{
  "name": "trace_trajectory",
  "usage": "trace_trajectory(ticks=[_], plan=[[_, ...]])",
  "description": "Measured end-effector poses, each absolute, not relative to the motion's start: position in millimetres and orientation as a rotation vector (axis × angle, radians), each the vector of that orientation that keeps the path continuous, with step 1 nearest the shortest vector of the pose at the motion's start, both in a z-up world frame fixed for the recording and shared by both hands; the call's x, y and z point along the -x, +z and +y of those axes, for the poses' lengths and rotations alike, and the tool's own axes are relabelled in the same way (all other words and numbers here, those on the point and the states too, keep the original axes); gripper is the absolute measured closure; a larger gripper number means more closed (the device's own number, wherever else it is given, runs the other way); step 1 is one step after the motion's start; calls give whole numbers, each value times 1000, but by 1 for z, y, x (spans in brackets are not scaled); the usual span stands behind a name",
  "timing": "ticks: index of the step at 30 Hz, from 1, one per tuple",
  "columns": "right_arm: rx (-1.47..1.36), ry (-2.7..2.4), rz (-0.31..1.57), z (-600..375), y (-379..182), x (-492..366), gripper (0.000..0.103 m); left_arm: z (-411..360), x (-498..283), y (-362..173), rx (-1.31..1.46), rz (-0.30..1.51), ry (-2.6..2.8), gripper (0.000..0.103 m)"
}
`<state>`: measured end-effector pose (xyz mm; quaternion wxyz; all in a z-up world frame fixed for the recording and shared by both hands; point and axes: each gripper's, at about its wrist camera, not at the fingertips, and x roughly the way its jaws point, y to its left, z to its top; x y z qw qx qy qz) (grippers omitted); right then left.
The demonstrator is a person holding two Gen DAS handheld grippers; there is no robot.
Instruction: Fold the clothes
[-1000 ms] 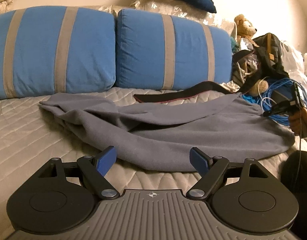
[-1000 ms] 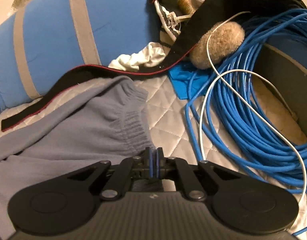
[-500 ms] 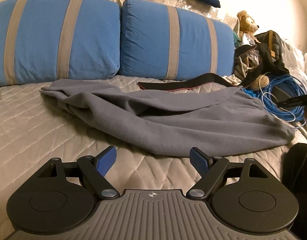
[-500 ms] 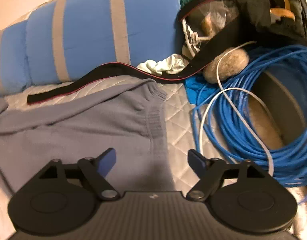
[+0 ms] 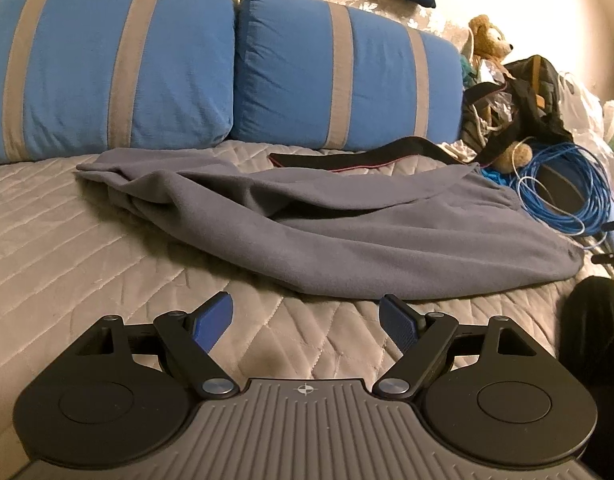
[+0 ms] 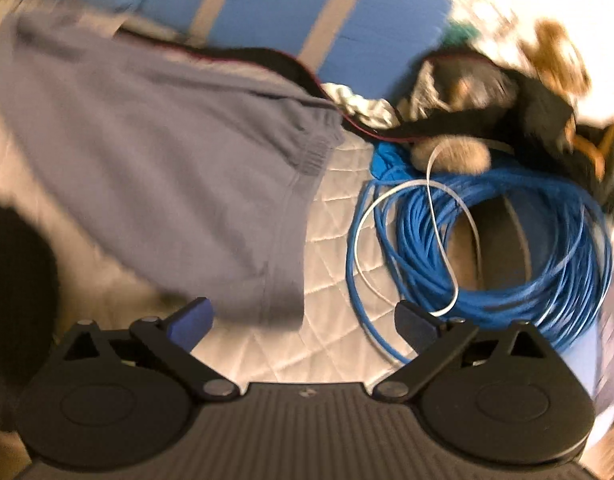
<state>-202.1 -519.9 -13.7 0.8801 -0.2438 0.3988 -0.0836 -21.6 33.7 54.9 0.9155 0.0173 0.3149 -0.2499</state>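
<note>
The grey sweatpants (image 5: 347,224) lie rumpled across the quilted bedspread (image 5: 67,240), in front of two blue striped pillows (image 5: 119,68). Only the right wrist view, which is blurred, shows their ribbed waistband (image 6: 315,148) beside the coiled blue cable (image 6: 507,240). The left gripper (image 5: 307,320) hovers released, holding nothing; the right gripper (image 6: 303,320) is opening (nothing between its pads).

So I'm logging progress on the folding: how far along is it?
Barely begun. The grey garment lies on the quilted bed doubled lengthwise but rumpled. Nothing is in hand: the left gripper is open over bare quilt, and the right gripper has its jaws opening, nothing between them. Smoothing and the crosswise folds remain.
</note>
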Motion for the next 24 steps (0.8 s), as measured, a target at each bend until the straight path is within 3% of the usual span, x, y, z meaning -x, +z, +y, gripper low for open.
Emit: trace_trajectory(ticks=[9,12,16,24], plan=[[1108,-127,670,-480,-74,210,7,27,27,54,-76,648,-526,23],[1215,-123,614,-470,-87,208,21,21,29,54,-105,643,-533,23],[1256,-43,641,-459,-98,202,79,5,32,56,-180,614,-531,23],[1130,-62,684,-470,-71,196,87,-33,25,67,-473,535,-587,23]])
